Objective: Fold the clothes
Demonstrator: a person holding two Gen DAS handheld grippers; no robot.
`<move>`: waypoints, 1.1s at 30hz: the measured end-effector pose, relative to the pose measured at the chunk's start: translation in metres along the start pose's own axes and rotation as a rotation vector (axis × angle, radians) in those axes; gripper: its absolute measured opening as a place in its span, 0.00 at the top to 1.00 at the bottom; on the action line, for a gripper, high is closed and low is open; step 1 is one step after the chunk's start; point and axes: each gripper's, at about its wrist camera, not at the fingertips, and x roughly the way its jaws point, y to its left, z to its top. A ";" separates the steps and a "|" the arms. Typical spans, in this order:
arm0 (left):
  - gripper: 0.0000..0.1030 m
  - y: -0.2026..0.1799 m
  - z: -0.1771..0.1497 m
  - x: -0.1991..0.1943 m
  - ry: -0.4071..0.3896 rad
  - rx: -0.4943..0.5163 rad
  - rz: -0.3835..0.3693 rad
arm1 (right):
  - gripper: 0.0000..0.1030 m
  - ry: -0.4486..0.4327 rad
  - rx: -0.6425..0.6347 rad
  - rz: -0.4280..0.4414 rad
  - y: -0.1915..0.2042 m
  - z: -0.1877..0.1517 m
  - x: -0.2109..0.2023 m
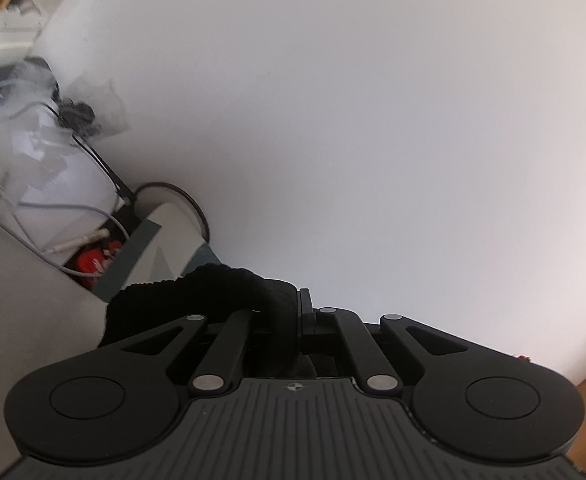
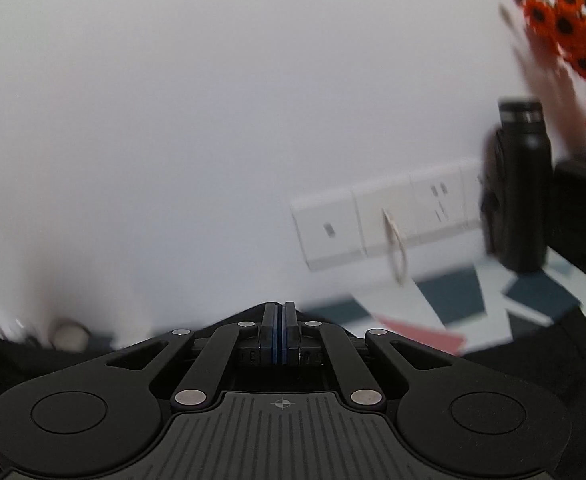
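My left gripper (image 1: 293, 316), fingers clenched on a bunched black garment (image 1: 197, 296), lifts it toward the white wall (image 1: 353, 120). My right gripper (image 2: 279, 332) is pressed closed, empty. Risk: the thick bunch may slip, spoiling the fold.

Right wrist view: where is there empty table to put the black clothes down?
The barest patch is the patterned tabletop in front of the wall sockets, left of the black bottle. Farther right is crowded with the bottle and the orange flowers. The left gripper grips the black cloth; the corner with cables beside it is cluttered too.
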 end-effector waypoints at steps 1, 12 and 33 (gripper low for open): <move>0.97 -0.001 0.000 -0.003 -0.005 -0.002 -0.001 | 0.99 0.007 -0.002 -0.013 -0.001 0.001 0.000; 0.97 -0.027 -0.007 -0.029 -0.070 0.030 -0.032 | 0.99 -0.157 0.010 0.007 0.001 0.033 -0.041; 0.97 -0.065 -0.041 -0.091 -0.089 0.017 0.039 | 0.71 0.101 -0.086 0.037 -0.006 0.025 -0.050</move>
